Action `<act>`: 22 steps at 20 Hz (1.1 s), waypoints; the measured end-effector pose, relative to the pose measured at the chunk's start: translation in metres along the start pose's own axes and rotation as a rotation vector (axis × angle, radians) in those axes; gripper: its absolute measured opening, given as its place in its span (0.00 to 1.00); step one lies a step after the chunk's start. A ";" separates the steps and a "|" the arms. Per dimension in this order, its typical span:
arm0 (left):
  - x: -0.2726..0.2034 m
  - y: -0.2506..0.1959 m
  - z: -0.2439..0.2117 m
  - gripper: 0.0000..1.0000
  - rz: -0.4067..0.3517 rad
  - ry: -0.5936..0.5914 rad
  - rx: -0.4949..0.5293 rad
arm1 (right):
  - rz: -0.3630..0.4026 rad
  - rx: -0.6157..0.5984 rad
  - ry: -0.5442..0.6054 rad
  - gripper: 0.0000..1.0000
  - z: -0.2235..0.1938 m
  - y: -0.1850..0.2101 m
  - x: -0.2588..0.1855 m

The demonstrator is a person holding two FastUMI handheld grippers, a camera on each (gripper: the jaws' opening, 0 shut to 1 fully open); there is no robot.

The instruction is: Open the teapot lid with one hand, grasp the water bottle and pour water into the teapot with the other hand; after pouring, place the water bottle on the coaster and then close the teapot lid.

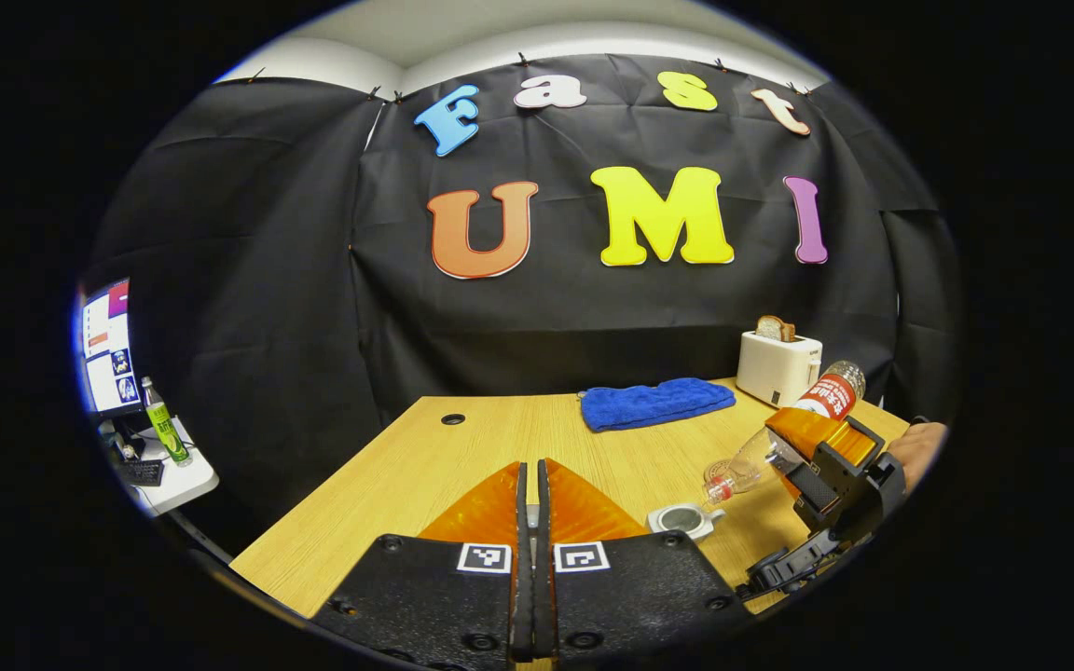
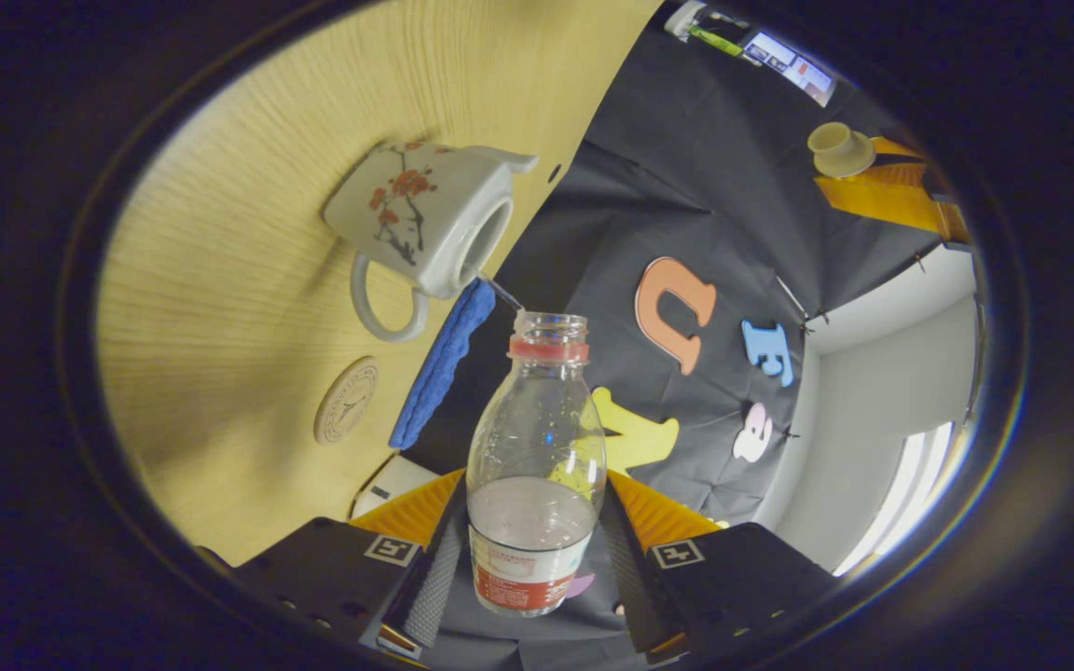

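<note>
The clear water bottle (image 2: 537, 466) with a red label lies between my right gripper's (image 2: 537, 531) fingers, which are shut on it. In the left gripper view that gripper (image 1: 803, 447) tilts the bottle (image 1: 761, 447) mouth-down over the teapot (image 1: 681, 519). A thin stream runs from the bottle's mouth into the open top of the white, blossom-painted teapot (image 2: 425, 224). My left gripper (image 1: 530, 471) is shut; in the right gripper view it (image 2: 859, 163) holds the cream teapot lid (image 2: 837, 149) up and away from the pot. The round coaster (image 2: 346, 401) lies bare beside the teapot.
A blue towel (image 1: 656, 403) lies at the back of the wooden table (image 1: 425, 475), with a white toaster (image 1: 777, 366) holding bread to its right. Off the table's left edge stand a side desk with a monitor (image 1: 108, 345) and a green bottle (image 1: 164, 424).
</note>
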State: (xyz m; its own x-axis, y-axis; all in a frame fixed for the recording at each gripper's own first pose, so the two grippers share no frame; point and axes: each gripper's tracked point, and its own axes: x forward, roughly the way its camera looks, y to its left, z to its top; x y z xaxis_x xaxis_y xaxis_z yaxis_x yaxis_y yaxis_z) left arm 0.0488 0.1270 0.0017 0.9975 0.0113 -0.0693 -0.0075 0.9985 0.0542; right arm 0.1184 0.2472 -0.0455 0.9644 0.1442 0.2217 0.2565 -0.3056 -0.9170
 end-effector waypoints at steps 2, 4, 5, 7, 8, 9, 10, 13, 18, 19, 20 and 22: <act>0.000 0.000 -0.001 0.03 0.000 0.004 0.008 | -0.020 -0.023 -0.007 0.77 0.003 -0.011 0.000; 0.000 0.000 -0.001 0.03 0.004 0.005 0.010 | -0.023 -0.041 -0.006 0.77 0.003 -0.016 0.001; 0.000 0.000 -0.001 0.03 0.005 0.006 0.007 | -0.028 -0.055 -0.009 0.77 0.004 -0.018 0.000; 0.000 0.001 -0.001 0.03 0.004 0.006 0.001 | -0.045 -0.089 -0.021 0.77 0.008 -0.022 -0.002; 0.001 0.001 -0.002 0.03 0.006 0.011 -0.001 | -0.046 -0.100 -0.025 0.77 0.009 -0.023 -0.002; 0.001 0.003 -0.003 0.03 0.010 0.013 0.002 | -0.045 -0.108 -0.028 0.77 0.010 -0.022 -0.002; 0.002 0.004 -0.003 0.03 0.013 0.014 0.005 | -0.047 -0.116 -0.028 0.75 0.010 -0.024 -0.002; 0.001 0.006 -0.003 0.03 0.016 0.016 0.002 | -0.050 -0.140 -0.034 0.75 0.012 -0.027 -0.001; 0.002 0.014 -0.006 0.03 0.043 0.023 0.012 | -0.054 -0.161 -0.036 0.77 0.015 -0.030 -0.001; 0.003 0.013 -0.006 0.03 0.046 0.026 0.014 | -0.057 -0.160 -0.039 0.77 0.018 -0.031 -0.003; 0.003 0.013 -0.006 0.03 0.046 0.028 0.016 | -0.060 -0.154 -0.042 0.77 0.021 -0.031 -0.002; 0.004 0.012 -0.007 0.03 0.044 0.031 0.019 | -0.065 -0.150 -0.042 0.75 0.021 -0.031 -0.002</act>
State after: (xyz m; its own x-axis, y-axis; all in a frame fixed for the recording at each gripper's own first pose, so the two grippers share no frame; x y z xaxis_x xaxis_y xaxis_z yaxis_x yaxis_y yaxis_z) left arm 0.0523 0.1397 -0.0047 0.9936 0.0570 -0.0975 -0.0496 0.9958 0.0769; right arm 0.1075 0.2762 -0.0245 0.9428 0.2061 0.2621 0.3279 -0.4311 -0.8406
